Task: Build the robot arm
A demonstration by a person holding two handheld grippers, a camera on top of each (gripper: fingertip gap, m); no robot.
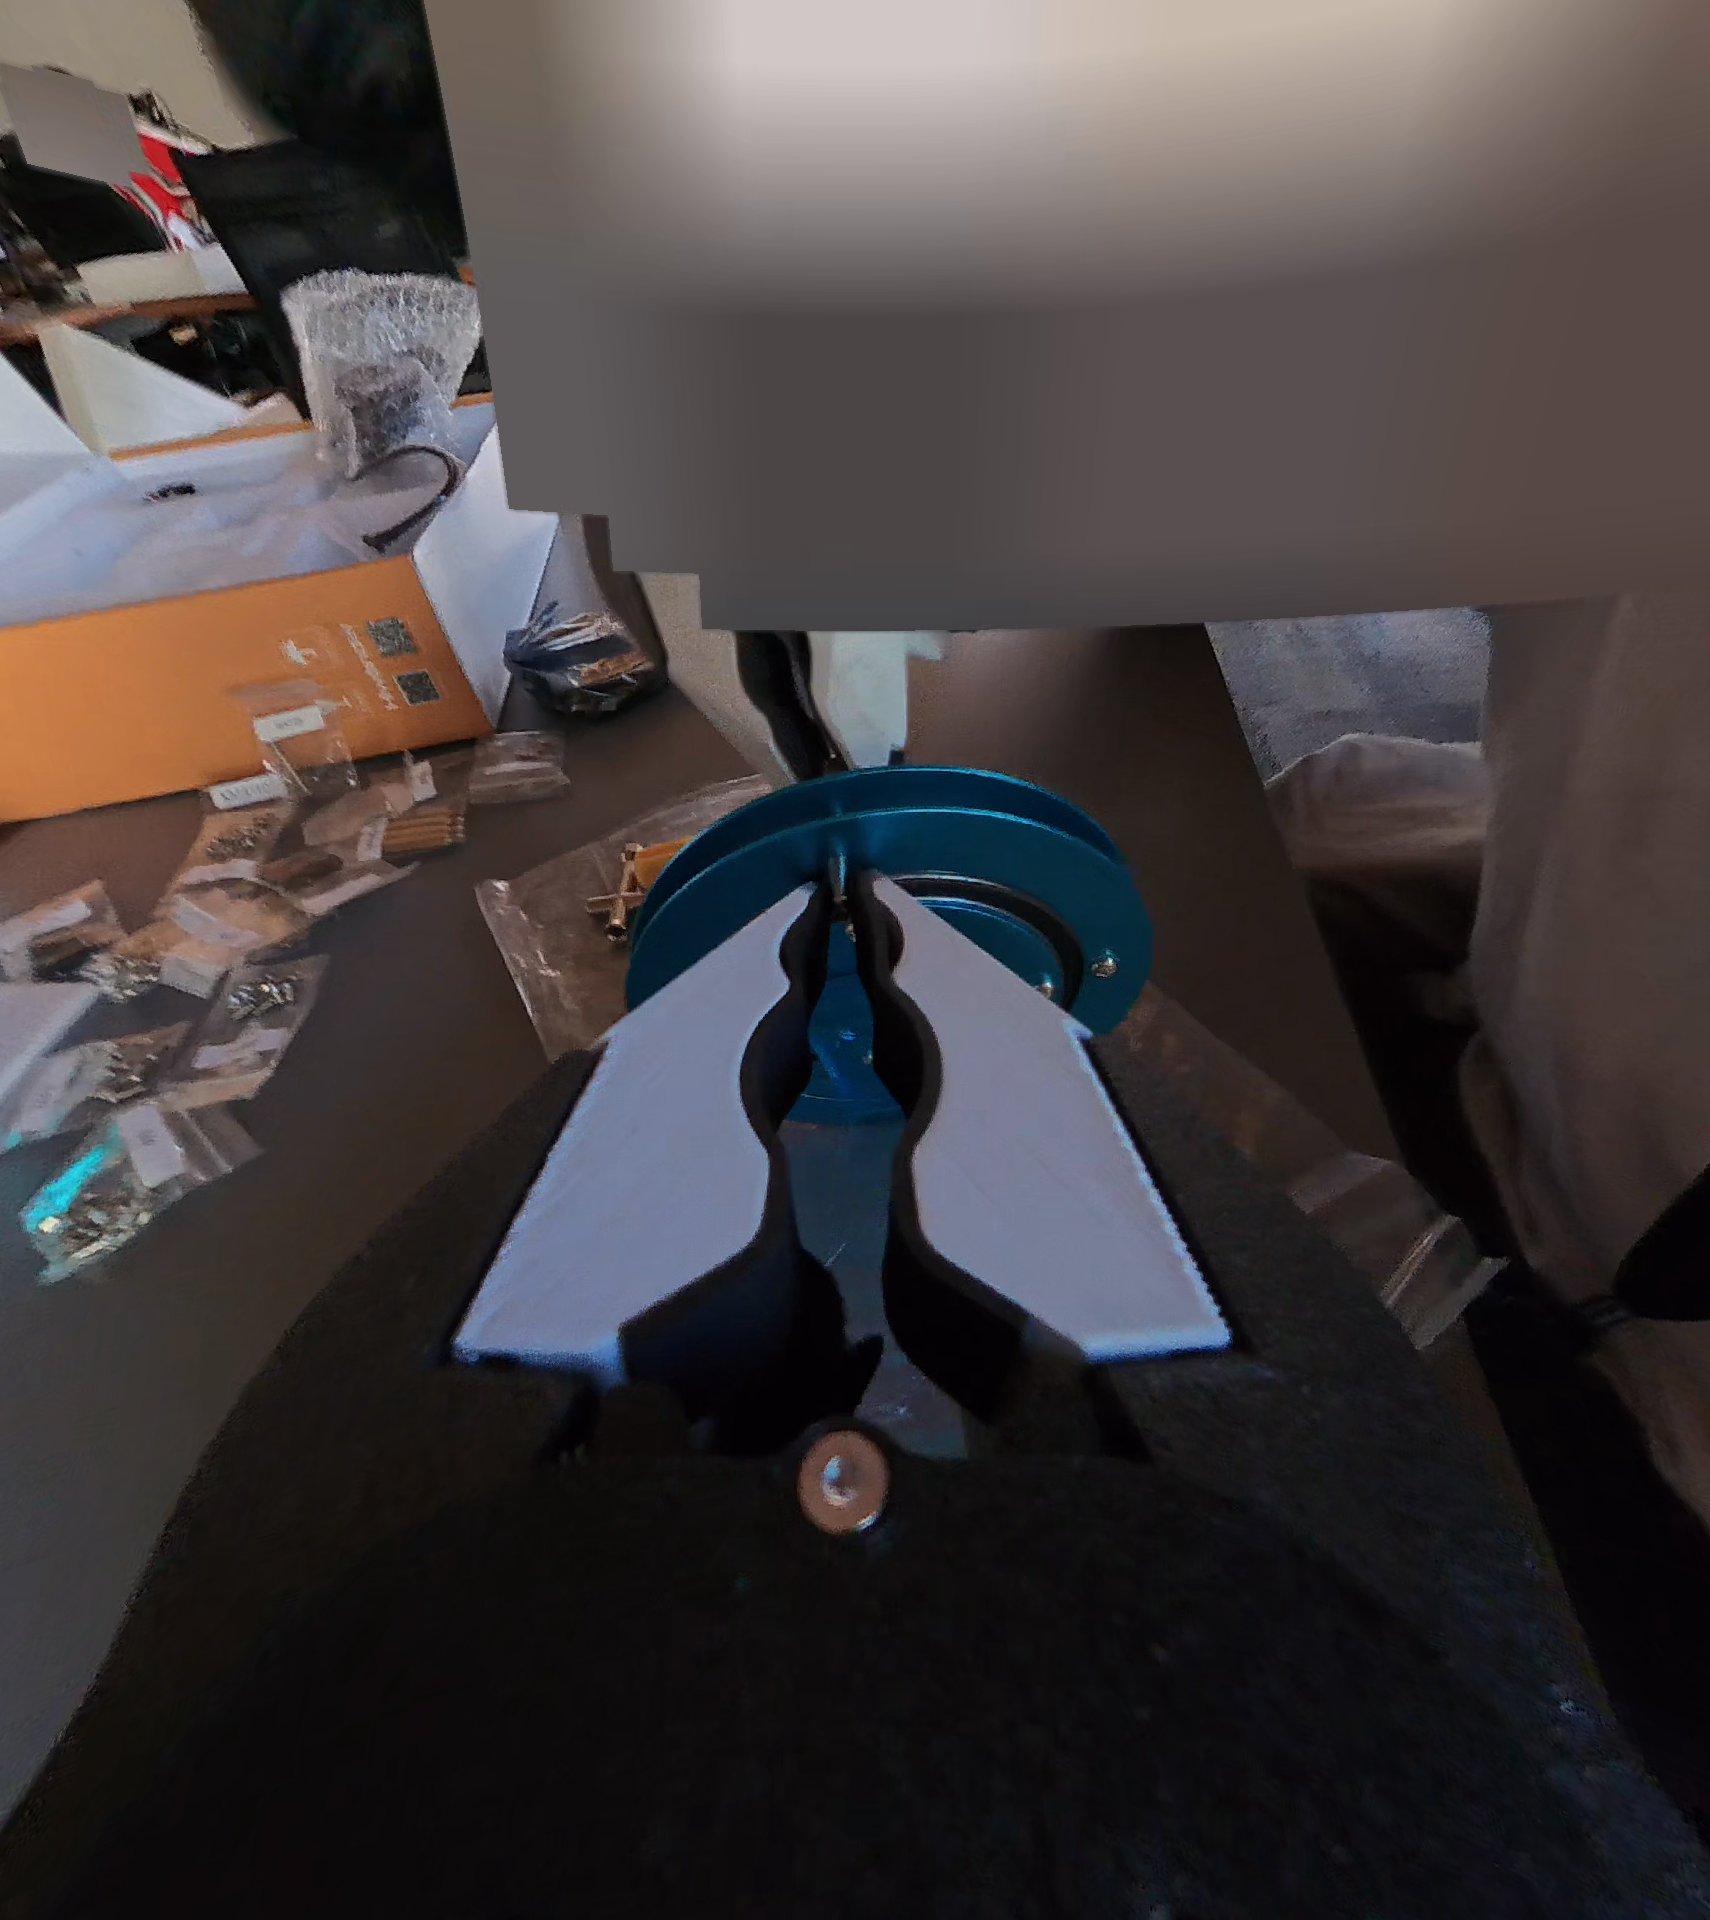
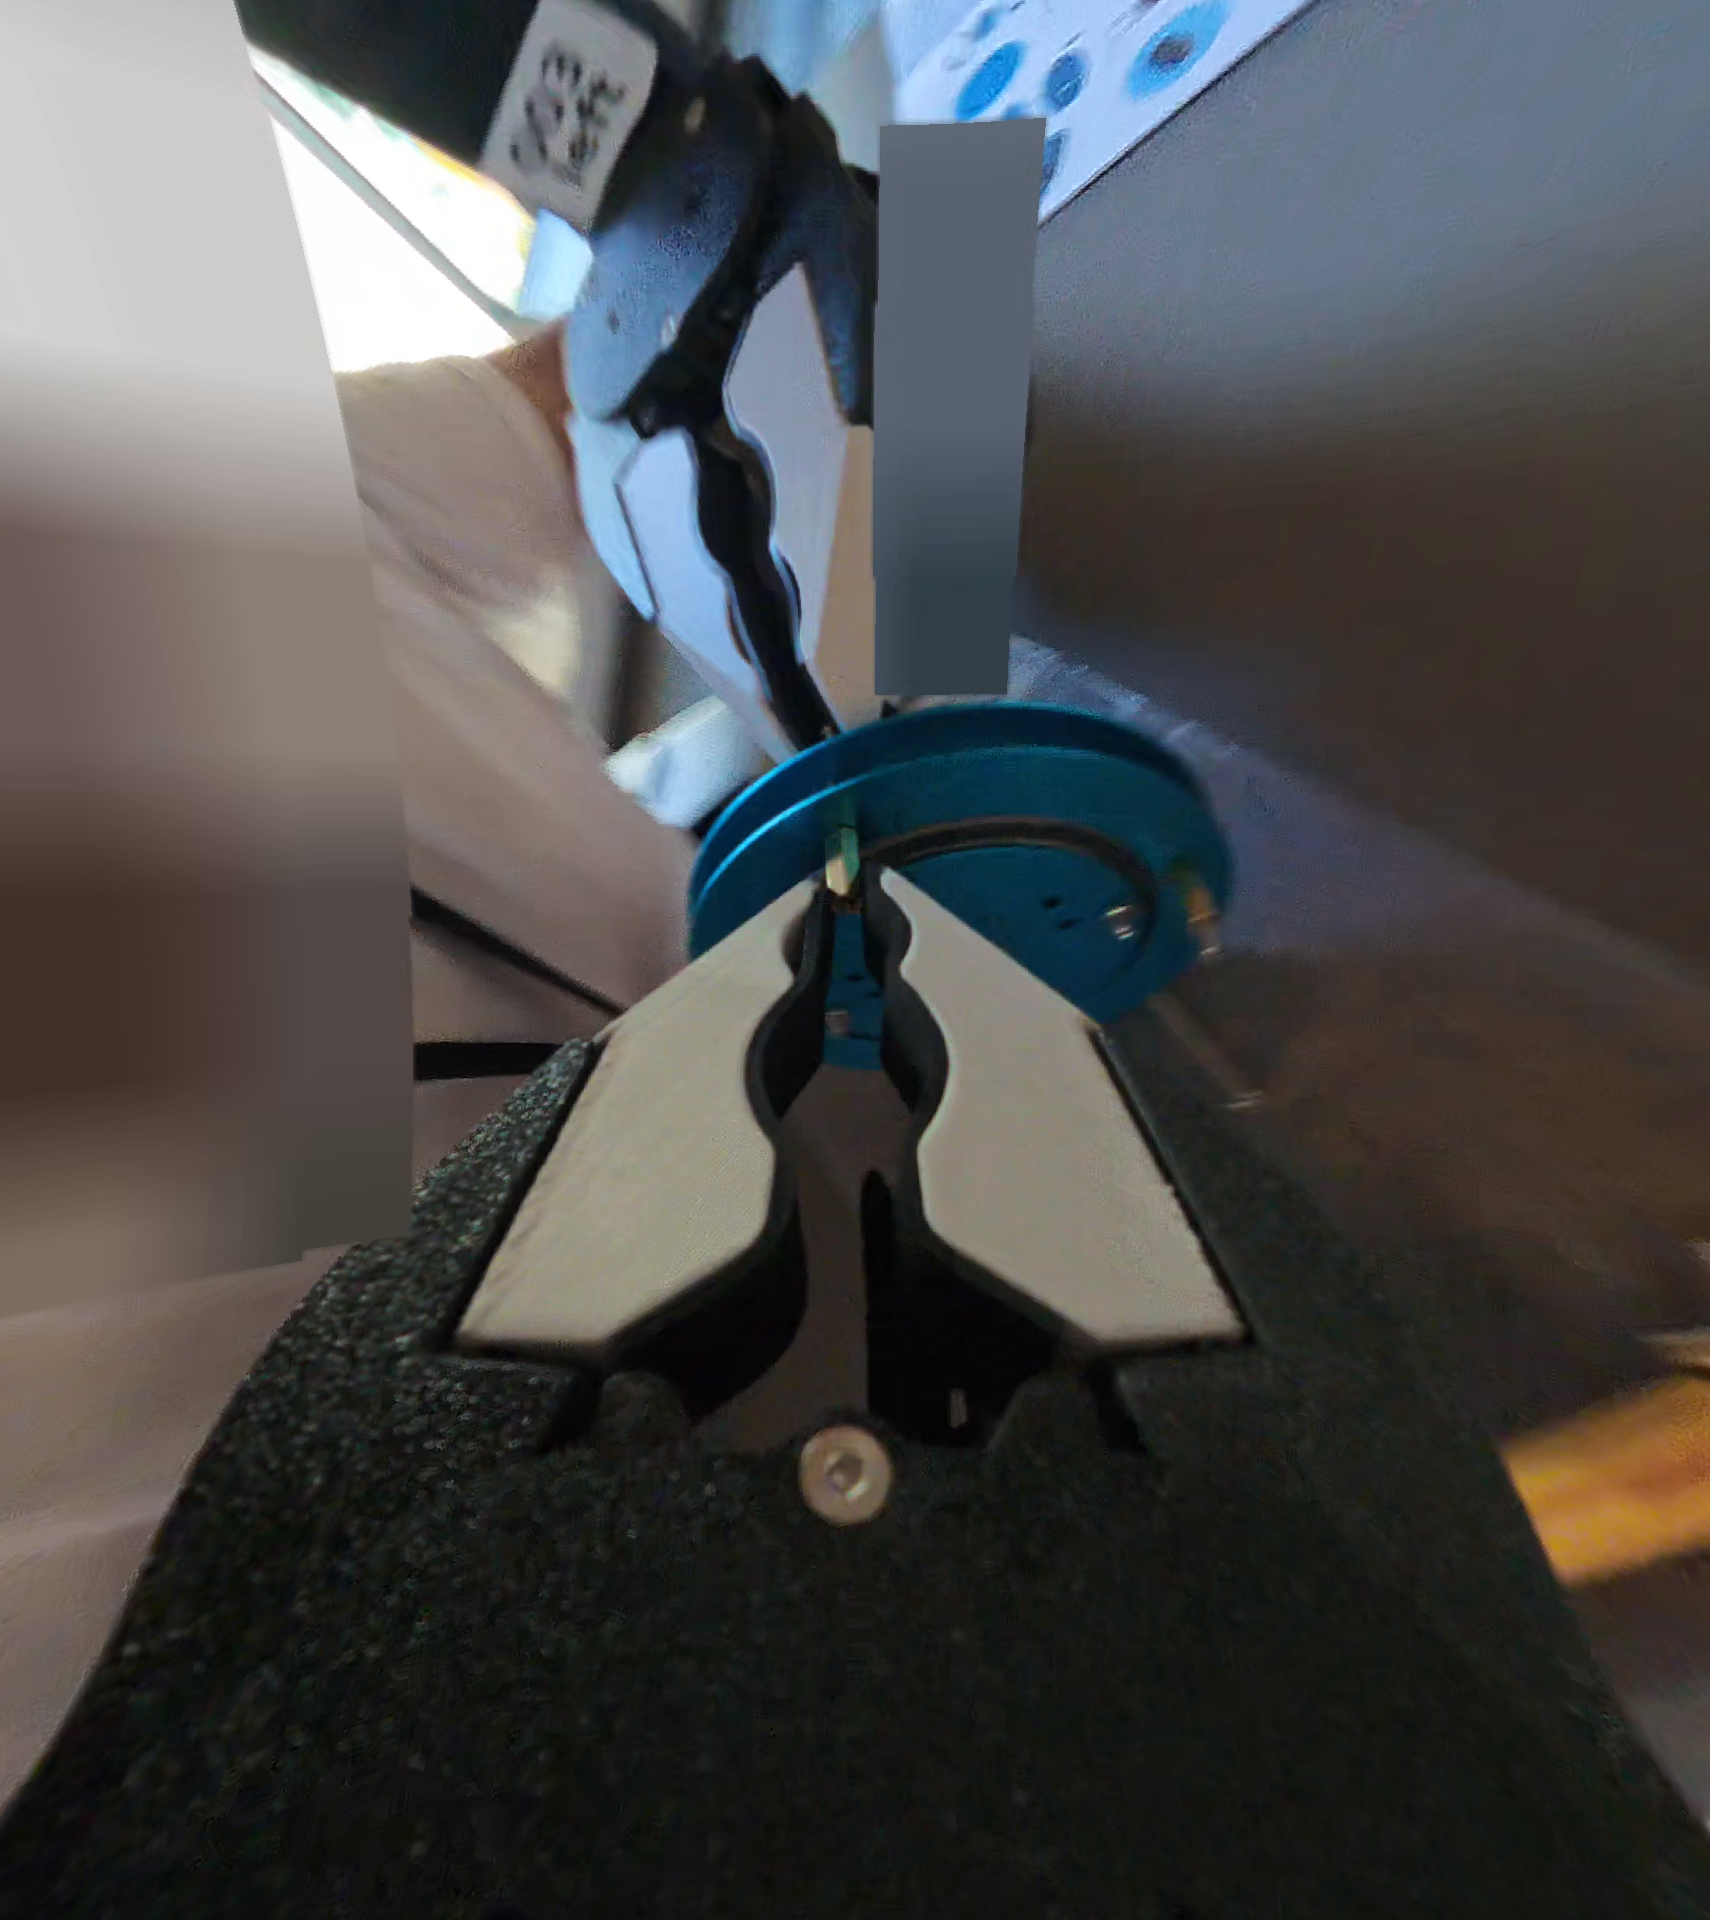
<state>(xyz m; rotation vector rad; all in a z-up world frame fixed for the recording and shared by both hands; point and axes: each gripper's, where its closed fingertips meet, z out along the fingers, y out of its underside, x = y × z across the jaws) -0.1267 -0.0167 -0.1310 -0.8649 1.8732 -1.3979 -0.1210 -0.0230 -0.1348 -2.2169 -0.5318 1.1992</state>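
Note:
A blue metal assembly of two round plates [image 1: 986, 831] joined by small standoffs is held above a dark table [image 1: 363, 1143]. My left gripper [image 1: 843, 883] is shut on its near rim, at a small standoff between the plates. In the right wrist view the same assembly [image 2: 1017, 790] shows a black ring and screws on its upper plate. My right gripper [image 2: 846, 894] is shut on its rim at a brass standoff [image 2: 843, 857]. The left gripper [image 2: 809, 717] also shows there, gripping the opposite rim from above.
An orange-and-white box [image 1: 155, 686] holds a bubble-wrapped item [image 1: 378, 364] at the left. Several small bags of screws [image 1: 207, 956] lie scattered on the table. A clear bag with a brass cross-shaped tool [image 1: 622, 894] lies under the assembly. A person's beige clothing [image 1: 1609, 935] is at the right. Both grippers' tips are close together, under 4 cm apart.

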